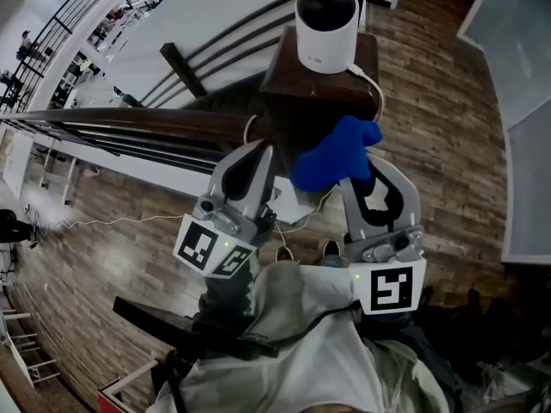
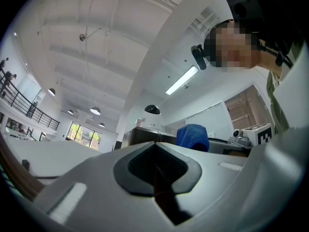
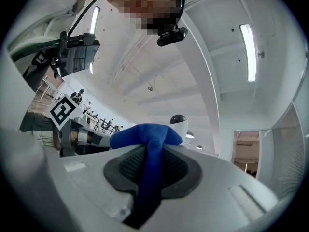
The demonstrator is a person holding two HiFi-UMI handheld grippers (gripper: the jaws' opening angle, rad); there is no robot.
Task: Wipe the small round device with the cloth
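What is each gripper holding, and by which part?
Right gripper: blue cloth, a fold pinched between its jaws, the rest bunched beyond them. Left gripper: shut, empty.

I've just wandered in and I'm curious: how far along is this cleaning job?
Done: the blue cloth is picked up, pinched in the right gripper. In hand: the cloth is held up in front of the dark wooden post, below the small round device and apart from it. Left: the wiping itself, as the cloth isn't on the device yet. The left gripper is shut and empty.
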